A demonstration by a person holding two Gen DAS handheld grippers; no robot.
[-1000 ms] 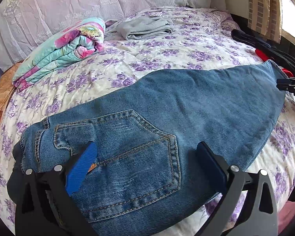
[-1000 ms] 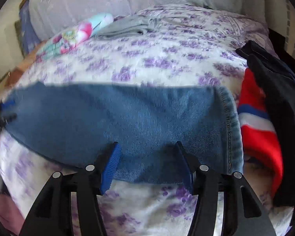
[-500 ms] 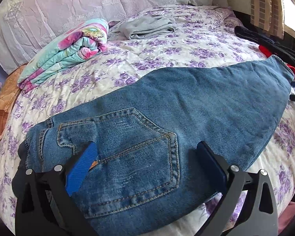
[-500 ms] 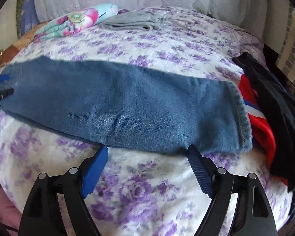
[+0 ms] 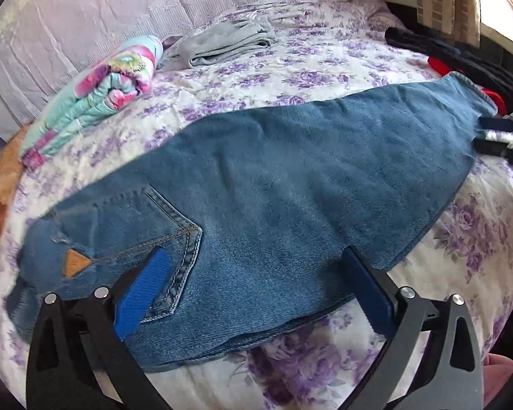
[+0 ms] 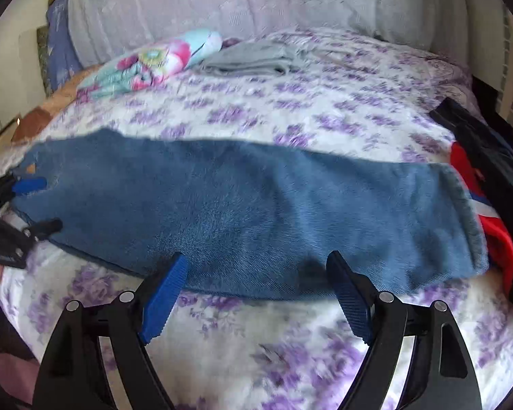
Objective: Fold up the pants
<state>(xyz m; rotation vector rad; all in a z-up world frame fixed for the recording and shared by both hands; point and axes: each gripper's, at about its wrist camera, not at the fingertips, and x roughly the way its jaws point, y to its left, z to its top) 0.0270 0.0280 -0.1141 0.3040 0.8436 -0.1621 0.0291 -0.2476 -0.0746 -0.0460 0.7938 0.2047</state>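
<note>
**Both claws wide and empty, jeans half-folded on the bed**

Left claw (image 5: 256,283) hangs over the waist end of the jeans (image 5: 273,177), its two blue-padded fingers spread wide with denim showing under the gap but nothing pinched; the back pocket (image 5: 147,235) with its small tan patch lies just under the left pad. Right claw (image 6: 256,294) is equally wide, its tips at the near edge of the leg part, gripping nothing.

The jeans lie flat across the flowered bed (image 6: 290,109), waist toward the left claw, hem toward the right. Only one leg's width shows and a second layer peeks out along the near edge, so I judge the lengthwise fold, leg onto leg, is done. What looks left is the crosswise folding: bringing hem toward waist, probably once or twice, then setting the bundle aside.

Counted outward from the claws:
- one pair of jeans, one visible back pocket
- one folded floral blanket (image 5: 95,102) near the head of the bed
- one folded grey garment (image 5: 229,42) beside it
- one pile of dark and red clothes (image 6: 489,212) just past the hem, pieces too tangled to count
- pale pillows (image 6: 222,0) along the head, number unclear
</note>
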